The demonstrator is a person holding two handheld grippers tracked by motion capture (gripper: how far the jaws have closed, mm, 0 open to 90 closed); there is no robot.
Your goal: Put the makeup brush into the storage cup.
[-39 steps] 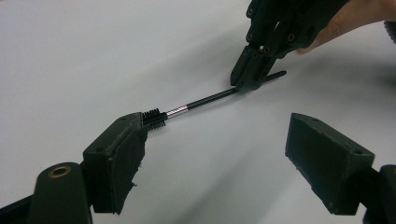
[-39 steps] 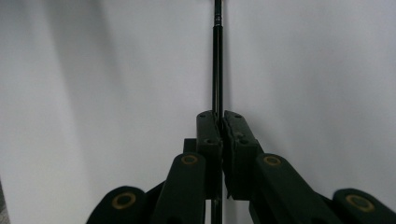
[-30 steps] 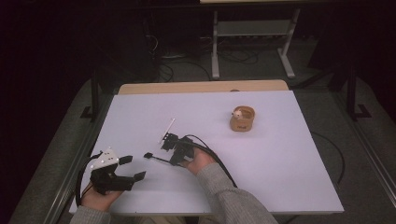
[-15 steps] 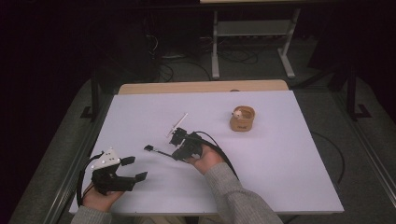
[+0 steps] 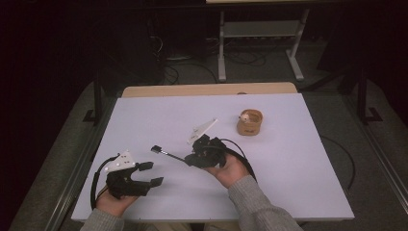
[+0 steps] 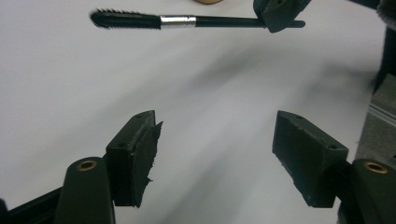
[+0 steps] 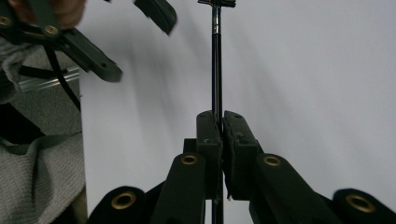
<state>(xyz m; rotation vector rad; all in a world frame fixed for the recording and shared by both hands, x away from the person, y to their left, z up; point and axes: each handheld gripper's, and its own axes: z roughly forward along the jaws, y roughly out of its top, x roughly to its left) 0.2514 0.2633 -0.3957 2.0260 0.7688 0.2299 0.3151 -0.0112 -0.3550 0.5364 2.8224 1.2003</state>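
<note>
Looking down from the high view: right gripper (image 5: 188, 158) hovering over the middle of the white table (image 5: 298, 163), left gripper (image 5: 150, 174) sitting nearer the front left corner, a small tan cup (image 5: 249, 122) standing well apart toward the back right. Seen from there, merely a thin dark brush (image 5: 166, 154) sticking out leftward from the right gripper.

Showing more in the left gripper view: the brush (image 6: 187, 21) running level across the top, its bristled black head (image 6: 119, 19) at the left end, a silver band (image 6: 178, 21) next to it, the slim handle leading right into the other gripper's tips (image 6: 279, 14).

Looking along the right gripper (image 7: 220, 126) in its own view: jaws pressed nearly together and pinching the brush handle (image 7: 216, 70) between the pads, the rod pointing straight ahead, the left gripper's black tips (image 7: 156, 13) blurred at the top left beside a grey sleeve (image 7: 42, 182).

As for the left gripper (image 6: 215, 158): jaws spread, having just been closing a little, gripping nothing, bare table showing between the pads. Lying ahead of and above those jaws, well clear of both pads: the brush, crossing the gap sideways, head beyond the left-hand jaw.
</note>
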